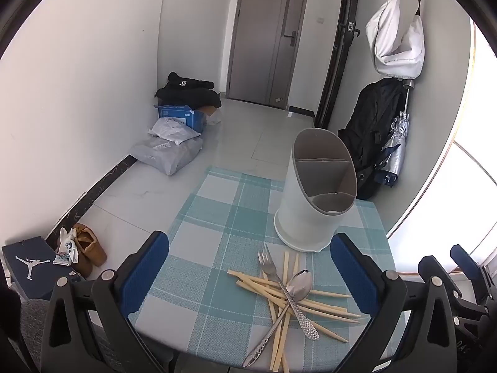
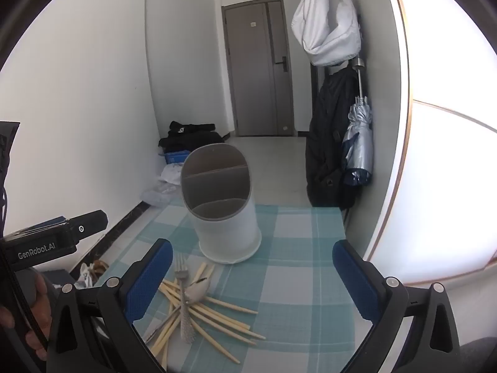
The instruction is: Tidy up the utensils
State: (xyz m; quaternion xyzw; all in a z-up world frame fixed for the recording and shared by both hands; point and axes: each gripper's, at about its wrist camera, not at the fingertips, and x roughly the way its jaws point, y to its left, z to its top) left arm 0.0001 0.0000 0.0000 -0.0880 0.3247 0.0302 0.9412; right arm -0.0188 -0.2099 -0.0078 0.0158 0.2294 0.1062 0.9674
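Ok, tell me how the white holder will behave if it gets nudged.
The holder looks like thin plastic with bare compartments, so probably light and apt to slide on the tablecloth. It is tall, yet its flared base should resist tipping unless pushed near the rim.

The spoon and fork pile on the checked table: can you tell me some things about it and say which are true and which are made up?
1. The silver metal fork lies on top of the pale wooden chopsticks. True.
2. The silver metal spoon stands inside the white plastic utensil holder. False: it lies on the chopstick pile, and no utensil shows in the holder.
3. The holder stands upright on the teal checked tablecloth. True.
4. The left gripper is shut on the fork. False: it is wide open and holds nothing.
5. The right gripper is open too. True.
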